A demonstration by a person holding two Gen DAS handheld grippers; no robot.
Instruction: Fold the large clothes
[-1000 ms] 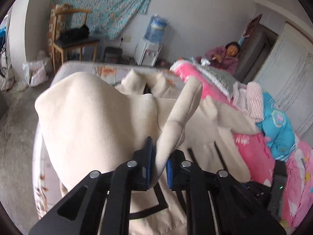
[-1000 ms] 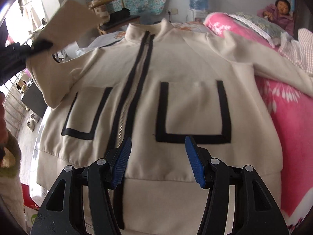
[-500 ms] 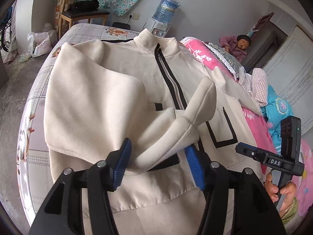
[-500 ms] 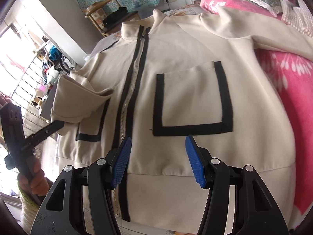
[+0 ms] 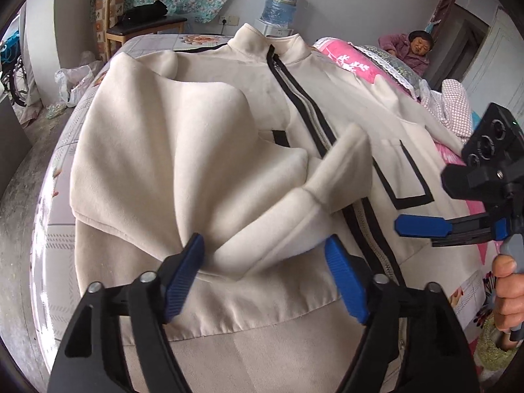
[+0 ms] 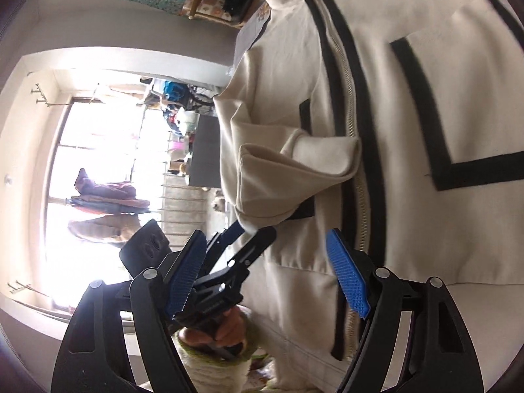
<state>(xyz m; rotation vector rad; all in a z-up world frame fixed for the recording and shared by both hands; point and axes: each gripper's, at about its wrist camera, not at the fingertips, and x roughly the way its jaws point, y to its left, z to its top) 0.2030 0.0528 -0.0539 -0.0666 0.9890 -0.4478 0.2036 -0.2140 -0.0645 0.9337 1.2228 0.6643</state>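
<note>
A cream zip jacket point(image 5: 229, 104) with black trim lies front-up on the bed. Its left sleeve point(image 5: 314, 190) is folded across the chest, the cuff resting near the zipper point(image 5: 311, 108). My left gripper point(image 5: 265, 268) is open just below the folded sleeve, holding nothing. My right gripper point(image 6: 268, 271) is open, rolled sideways over the jacket's hem point(image 6: 304, 294); it also shows at the right of the left wrist view point(image 5: 422, 226). In the right wrist view the sleeve cuff point(image 6: 294, 170) lies beside the zipper point(image 6: 344, 75), with my left gripper point(image 6: 249, 235) just under it.
A pink quilt point(image 5: 347, 62) and a person point(image 5: 412, 49) lie on the bed's far right. A wooden chair point(image 5: 137, 23) and a water dispenser point(image 5: 281, 3) stand by the back wall. A bright window point(image 6: 98, 163) fills the left of the right wrist view.
My left gripper let go of the sleeve, which now lies folded across the jacket front. My right gripper has rolled sideways and moved toward the left gripper.
</note>
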